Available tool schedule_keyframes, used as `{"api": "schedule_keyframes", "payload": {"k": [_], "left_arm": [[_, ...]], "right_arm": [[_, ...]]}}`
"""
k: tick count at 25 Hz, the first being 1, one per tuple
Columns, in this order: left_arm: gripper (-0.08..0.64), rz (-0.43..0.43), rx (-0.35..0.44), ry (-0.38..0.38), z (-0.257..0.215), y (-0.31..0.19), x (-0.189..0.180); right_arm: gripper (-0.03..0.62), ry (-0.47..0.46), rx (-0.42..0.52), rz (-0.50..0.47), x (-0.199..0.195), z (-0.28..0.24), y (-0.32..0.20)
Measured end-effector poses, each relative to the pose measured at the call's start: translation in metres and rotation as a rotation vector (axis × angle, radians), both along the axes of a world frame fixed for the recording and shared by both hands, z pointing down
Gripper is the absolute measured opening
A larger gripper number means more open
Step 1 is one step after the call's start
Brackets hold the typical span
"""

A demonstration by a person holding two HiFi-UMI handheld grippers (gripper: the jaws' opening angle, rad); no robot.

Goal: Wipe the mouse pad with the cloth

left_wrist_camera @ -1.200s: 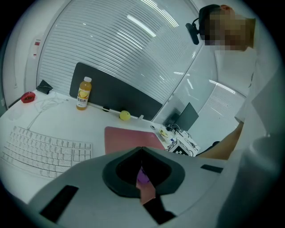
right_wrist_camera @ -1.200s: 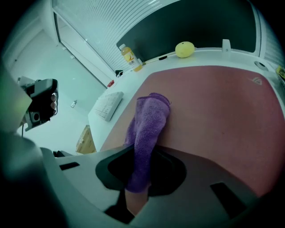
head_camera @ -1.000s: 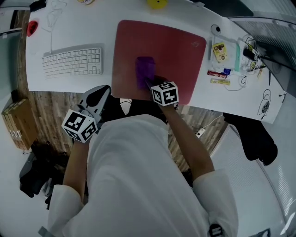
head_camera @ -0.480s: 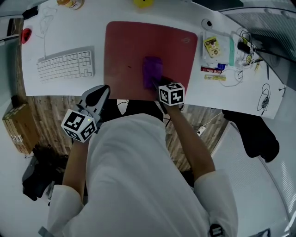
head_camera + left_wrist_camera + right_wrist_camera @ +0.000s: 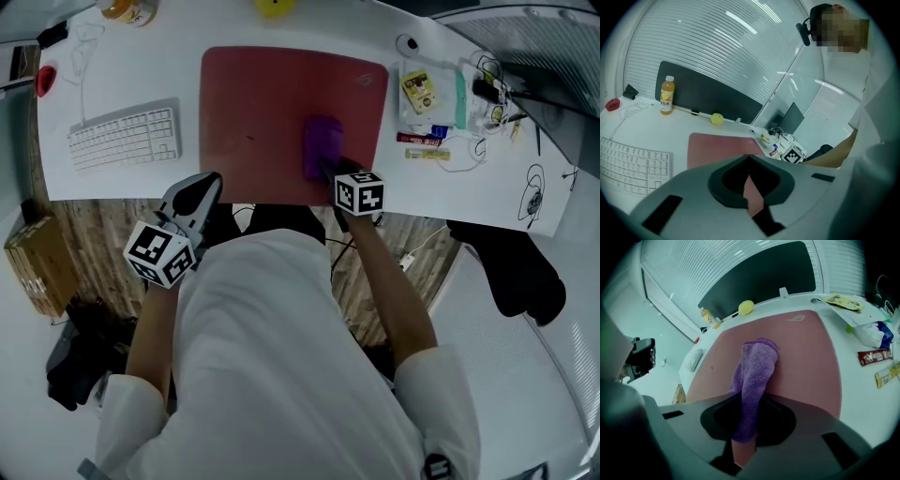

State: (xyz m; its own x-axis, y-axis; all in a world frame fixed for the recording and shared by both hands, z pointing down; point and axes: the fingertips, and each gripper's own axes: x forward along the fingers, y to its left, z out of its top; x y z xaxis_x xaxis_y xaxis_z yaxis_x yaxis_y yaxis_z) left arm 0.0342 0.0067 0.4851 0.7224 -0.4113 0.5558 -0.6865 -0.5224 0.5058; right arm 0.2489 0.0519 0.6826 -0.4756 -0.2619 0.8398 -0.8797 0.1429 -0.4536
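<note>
The red mouse pad (image 5: 262, 112) lies on the white desk (image 5: 131, 183), and a purple cloth (image 5: 322, 145) rests on its right half near the front edge. My right gripper (image 5: 335, 169) is shut on the cloth's near end. In the right gripper view the cloth (image 5: 755, 366) runs from between the jaws out across the pad (image 5: 806, 357). My left gripper (image 5: 201, 185) hangs off the desk's front edge, left of the pad, shut on nothing. The left gripper view shows the pad (image 5: 717, 144) ahead of the left gripper (image 5: 749, 157).
A white keyboard (image 5: 125, 138) lies left of the pad. Snack packets (image 5: 419, 91) and cables (image 5: 487, 94) crowd the desk's right side. An orange bottle (image 5: 127, 9) and a yellow ball (image 5: 272, 6) stand at the back. A cardboard box (image 5: 37, 267) sits on the floor.
My right gripper has dragged the purple cloth rightward across the pad, from its left-centre to its right half. The left gripper has stayed put.
</note>
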Motion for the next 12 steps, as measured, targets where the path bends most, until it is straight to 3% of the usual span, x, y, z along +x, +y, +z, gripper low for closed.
{"api": "schedule_keyframes", "payload": {"k": [12], "left_arm": [[0.018,0.012,0.0,0.002,0.003,-0.005,0.021]], "right_arm": [[0.083,0.055,0.0,0.037,0.056,0.0,0.003]]}}
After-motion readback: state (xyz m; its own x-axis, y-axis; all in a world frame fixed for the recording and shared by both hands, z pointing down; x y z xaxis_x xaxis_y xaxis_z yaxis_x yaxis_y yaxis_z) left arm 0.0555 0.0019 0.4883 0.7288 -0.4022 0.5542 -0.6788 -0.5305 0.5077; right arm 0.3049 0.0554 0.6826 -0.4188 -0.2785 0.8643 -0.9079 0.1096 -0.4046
